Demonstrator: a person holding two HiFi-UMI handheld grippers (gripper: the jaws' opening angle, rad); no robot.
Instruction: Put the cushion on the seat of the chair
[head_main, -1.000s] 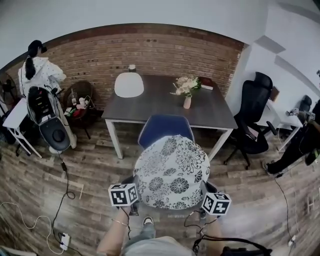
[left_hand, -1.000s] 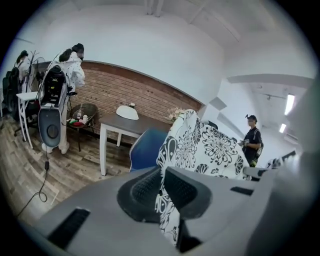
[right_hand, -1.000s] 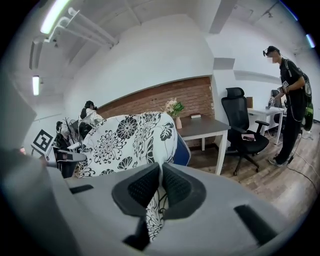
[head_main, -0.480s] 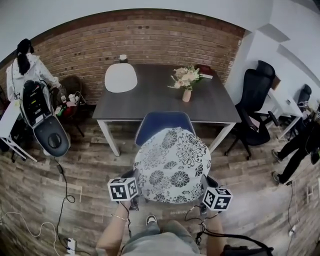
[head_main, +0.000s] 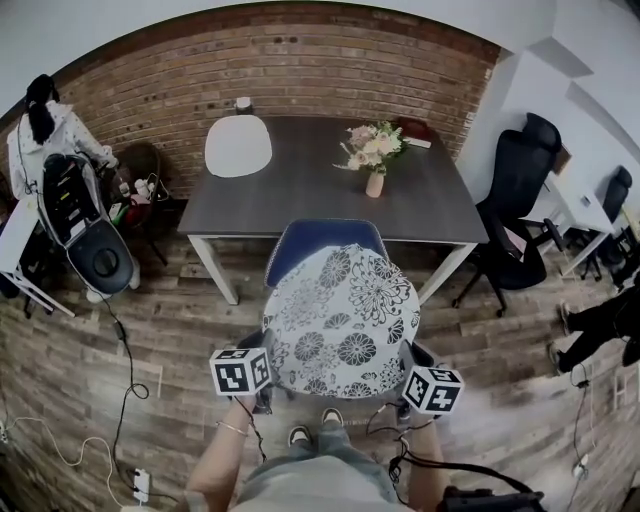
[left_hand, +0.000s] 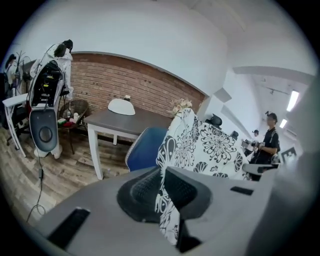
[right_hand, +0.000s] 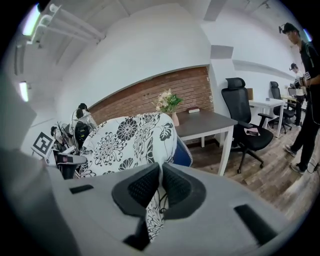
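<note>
A round white cushion (head_main: 342, 320) with black flower print hangs spread between my two grippers, just in front of the blue chair (head_main: 320, 242), whose backrest shows above it. My left gripper (head_main: 262, 398) is shut on the cushion's near left edge, my right gripper (head_main: 404, 402) shut on its near right edge. In the left gripper view the cushion (left_hand: 200, 147) fabric is pinched between the black pads (left_hand: 145, 187). The right gripper view shows the cushion (right_hand: 125, 142) cloth clamped in the same way, with the chair (right_hand: 182, 152) just behind it. The chair's seat is hidden under the cushion.
A grey table (head_main: 300, 190) stands behind the chair, with a flower vase (head_main: 374, 182) and a white chair back (head_main: 238, 145) at its far side. A black office chair (head_main: 515, 215) is at the right. A person (head_main: 45, 130) and bags are at the left. Cables lie on the wood floor.
Both grippers and the cushion have moved forward toward the blue chair and sunk slightly. The cushion now covers more of the chair. Both grips are unchanged.
</note>
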